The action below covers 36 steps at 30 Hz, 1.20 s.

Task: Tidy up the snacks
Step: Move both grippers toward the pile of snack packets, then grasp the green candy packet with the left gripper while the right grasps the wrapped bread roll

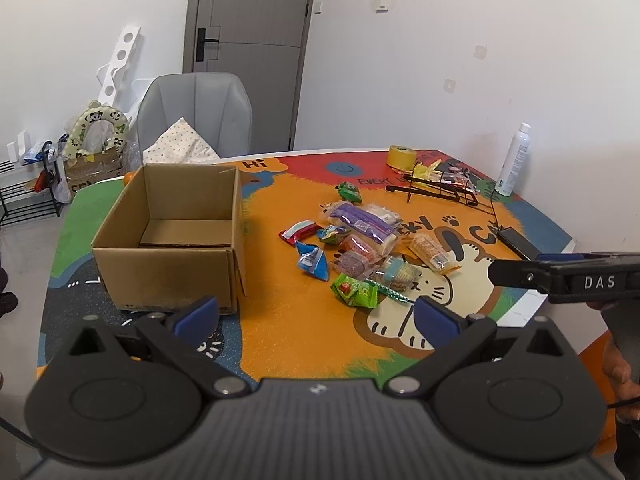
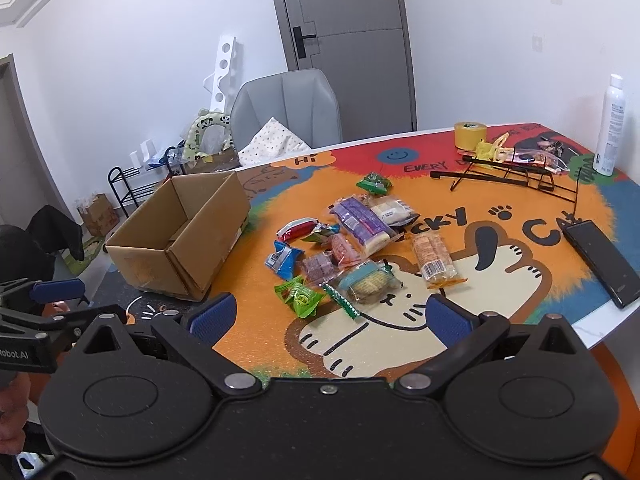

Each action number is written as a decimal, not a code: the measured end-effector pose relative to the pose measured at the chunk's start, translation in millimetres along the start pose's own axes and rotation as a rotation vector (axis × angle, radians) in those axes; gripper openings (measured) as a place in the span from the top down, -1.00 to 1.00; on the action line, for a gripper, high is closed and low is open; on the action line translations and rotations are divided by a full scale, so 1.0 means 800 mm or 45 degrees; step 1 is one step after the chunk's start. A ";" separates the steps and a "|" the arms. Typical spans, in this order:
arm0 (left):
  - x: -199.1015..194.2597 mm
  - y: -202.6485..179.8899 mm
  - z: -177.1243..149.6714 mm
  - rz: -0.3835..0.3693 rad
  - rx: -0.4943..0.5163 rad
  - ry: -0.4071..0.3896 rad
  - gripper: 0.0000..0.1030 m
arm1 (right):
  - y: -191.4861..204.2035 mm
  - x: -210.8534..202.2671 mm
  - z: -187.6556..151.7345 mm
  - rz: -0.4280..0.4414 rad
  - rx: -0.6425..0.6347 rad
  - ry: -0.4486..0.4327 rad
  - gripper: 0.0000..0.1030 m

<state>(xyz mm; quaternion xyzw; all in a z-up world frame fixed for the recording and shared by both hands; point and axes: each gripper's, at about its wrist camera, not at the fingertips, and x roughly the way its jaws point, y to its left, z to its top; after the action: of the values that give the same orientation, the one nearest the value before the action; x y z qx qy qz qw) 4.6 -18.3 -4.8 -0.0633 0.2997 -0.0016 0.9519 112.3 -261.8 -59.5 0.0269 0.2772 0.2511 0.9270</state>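
Both hand-held grippers spread wide, crinkly snack packets, square cardboard box.
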 end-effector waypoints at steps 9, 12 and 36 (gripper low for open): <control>0.022 -0.009 0.007 0.035 0.025 -0.025 -1.00 | -0.018 0.019 -0.007 0.001 0.040 0.038 -1.00; 0.027 -0.012 0.010 0.038 0.030 -0.056 -1.00 | -0.028 0.026 -0.006 -0.005 0.040 0.032 -1.00; 0.138 -0.024 0.004 -0.053 -0.037 0.009 -0.83 | -0.123 0.086 -0.019 -0.051 0.139 0.009 -0.85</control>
<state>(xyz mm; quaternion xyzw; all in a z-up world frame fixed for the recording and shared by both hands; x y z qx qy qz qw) 97.9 -41.5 -63.1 -0.0832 0.3016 -0.0174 0.9496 197.8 -315.9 -125.6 0.0710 0.2943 0.2173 0.9280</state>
